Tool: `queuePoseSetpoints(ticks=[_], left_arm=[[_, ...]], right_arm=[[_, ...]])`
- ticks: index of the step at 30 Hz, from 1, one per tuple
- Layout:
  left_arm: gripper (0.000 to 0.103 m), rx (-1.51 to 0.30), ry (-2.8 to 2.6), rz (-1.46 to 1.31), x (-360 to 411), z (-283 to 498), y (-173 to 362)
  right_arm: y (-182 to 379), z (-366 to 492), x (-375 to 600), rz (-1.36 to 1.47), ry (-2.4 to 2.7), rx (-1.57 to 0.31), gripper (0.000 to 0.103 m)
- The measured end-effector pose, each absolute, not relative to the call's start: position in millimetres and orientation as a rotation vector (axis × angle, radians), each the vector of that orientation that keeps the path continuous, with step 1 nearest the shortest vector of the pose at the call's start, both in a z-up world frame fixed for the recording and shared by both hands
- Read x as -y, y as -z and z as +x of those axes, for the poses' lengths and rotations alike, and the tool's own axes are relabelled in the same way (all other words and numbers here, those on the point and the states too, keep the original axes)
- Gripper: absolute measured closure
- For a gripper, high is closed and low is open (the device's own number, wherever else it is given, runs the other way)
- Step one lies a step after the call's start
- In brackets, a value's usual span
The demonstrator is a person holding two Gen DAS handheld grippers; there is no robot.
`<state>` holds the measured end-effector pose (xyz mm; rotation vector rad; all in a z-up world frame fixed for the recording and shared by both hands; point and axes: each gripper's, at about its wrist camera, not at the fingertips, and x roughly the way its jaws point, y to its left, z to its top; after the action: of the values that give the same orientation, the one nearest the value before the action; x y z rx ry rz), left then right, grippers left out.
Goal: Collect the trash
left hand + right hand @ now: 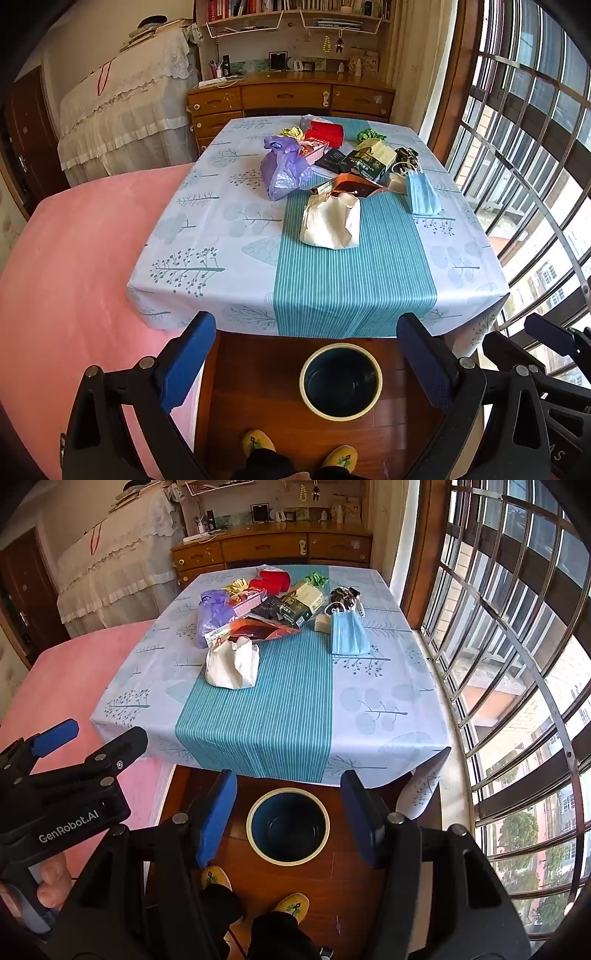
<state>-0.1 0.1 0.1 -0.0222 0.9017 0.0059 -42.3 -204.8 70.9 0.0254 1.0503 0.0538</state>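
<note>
Left wrist view: the left gripper (306,354) hangs over the near edge of a table draped in a pale tree-print cloth with a teal striped centre band (354,280), its blue-padded fingers (188,358) spread wide with nothing between them. Directly below and between the fingers on the wooden floor stands a round dark bin with a cream rim (340,382), which looks empty. Well beyond the fingertips, toward the far half of the table, lies the pile of trash: a crumpled white paper bag (330,221) nearest, a purple plastic bag (279,168) to the left of it, a folded blue face mask (423,195) to the right, and further back an orange wrapper, dark cartons and a red box.

In the right wrist view the right gripper (288,812) also points down at the bin (288,825), fingers (218,812) apart and holding nothing, touching neither cloth nor trash.

The step in hand is probably the first reach. To do it well, start with the nearest piece, the white paper bag (232,662): bring the fingers forward over the striped band, straddle the bag's raised folds rather than its flat edge, and close firmly enough that the soft paper does not slip. Keep the pads off the cloth so it is not dragged.
</note>
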Motion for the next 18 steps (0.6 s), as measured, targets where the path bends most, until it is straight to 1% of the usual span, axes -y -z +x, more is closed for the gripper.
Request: queuePoseSetpoints(ticks=[18], left_arm=[[0.005, -0.892, 0.009, -0.028, -11, -5, 0]], right_arm=[[-69, -40, 202, 0.030, -0.063, -1.054, 0.047]])
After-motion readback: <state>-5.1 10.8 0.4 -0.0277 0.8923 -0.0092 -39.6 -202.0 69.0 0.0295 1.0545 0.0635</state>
